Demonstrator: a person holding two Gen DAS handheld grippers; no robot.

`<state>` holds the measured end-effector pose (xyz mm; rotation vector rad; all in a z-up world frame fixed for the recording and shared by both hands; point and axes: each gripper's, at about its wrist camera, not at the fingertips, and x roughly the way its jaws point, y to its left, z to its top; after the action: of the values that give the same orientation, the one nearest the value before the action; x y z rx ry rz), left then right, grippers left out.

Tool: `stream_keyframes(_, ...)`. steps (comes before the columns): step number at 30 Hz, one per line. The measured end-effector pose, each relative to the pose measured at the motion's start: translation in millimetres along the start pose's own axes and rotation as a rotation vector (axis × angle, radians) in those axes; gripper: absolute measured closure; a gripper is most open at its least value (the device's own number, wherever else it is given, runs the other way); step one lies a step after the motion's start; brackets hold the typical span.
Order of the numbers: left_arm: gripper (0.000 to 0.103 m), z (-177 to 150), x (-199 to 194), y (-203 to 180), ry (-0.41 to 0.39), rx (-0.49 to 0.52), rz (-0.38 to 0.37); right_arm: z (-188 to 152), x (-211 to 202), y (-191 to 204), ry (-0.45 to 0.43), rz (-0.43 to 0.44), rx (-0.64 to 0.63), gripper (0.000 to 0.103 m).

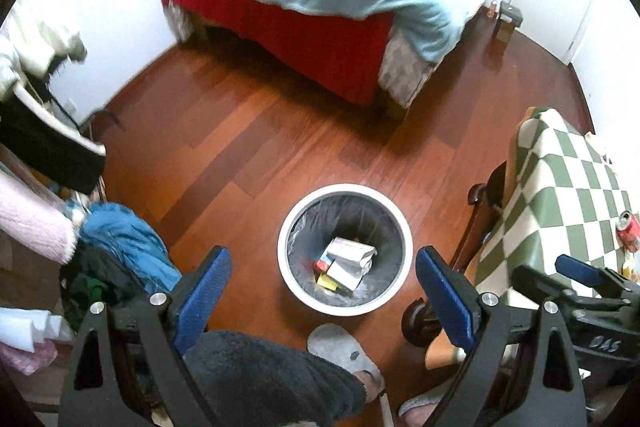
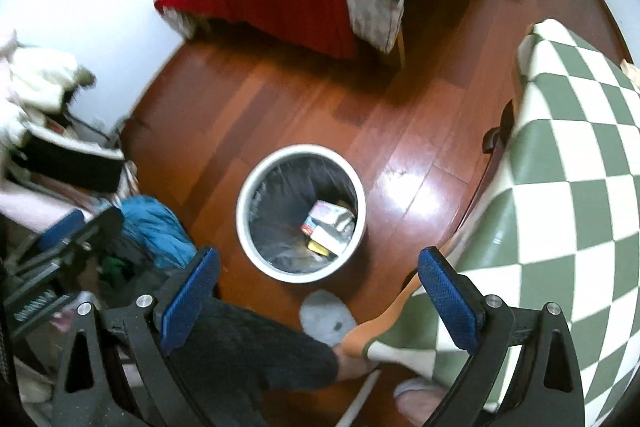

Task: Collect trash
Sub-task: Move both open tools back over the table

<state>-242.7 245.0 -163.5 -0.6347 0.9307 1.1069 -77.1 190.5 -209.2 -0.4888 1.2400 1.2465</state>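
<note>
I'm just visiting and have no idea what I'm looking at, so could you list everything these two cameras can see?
Trash bin: one, white rim, dark liner, on the wood floor in the middle.
Trash in bin: several cartons and wrappers, white, red, yellow.
Soda can: one, red, crushed, on the checked table.
Table cloth: one, green and white checks, at right.
Bed: one, red sheet, pale blue duvet, at the back.
Clothes pile: blue and dark items, at left.
Slippers: two, grey, on the person's feet.
Left tongs: blue pads, open, empty.
Right tongs: blue pads, open, empty.
</note>
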Motion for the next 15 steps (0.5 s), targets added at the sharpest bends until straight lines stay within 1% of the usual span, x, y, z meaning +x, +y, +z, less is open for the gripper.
stream_keyframes(4,0.009,3,-31,-39,-0.063,0.052,-0.052,-7,-60,-34,-0.09,0.032,0.082,0.003)
stream_keyframes(6,0.009,3,-44,-72,-0.099,0.107,-0.076,-12,-86,-57,-0.128,0.022,0.127,0.003)
stream_keyframes(8,0.009,4,-49,-109,-0.116,0.165,-0.114,-19,-111,-87,-0.163,-0.006,0.178,0.003)
stream_keyframes(9,0.009,3,-48,-135,-0.117,0.203,-0.143,-23,-124,-104,-0.179,-0.025,0.204,0.003)
stream_keyframes(10,0.009,3,-47,-149,-0.115,0.221,-0.155,-27,-134,-123,-0.191,-0.053,0.235,0.003)
stream_keyframes(11,0.009,3,-43,-178,-0.109,0.251,-0.181,-30,-144,-142,-0.199,-0.076,0.26,0.003)
stream_keyframes(12,0.009,2,-40,-198,-0.101,0.272,-0.201,-35,-154,-162,-0.208,-0.102,0.29,0.003)
stream_keyframes(15,0.009,-1,-22,-269,-0.079,0.345,-0.241,-50,-177,-234,-0.216,-0.191,0.378,0.003)
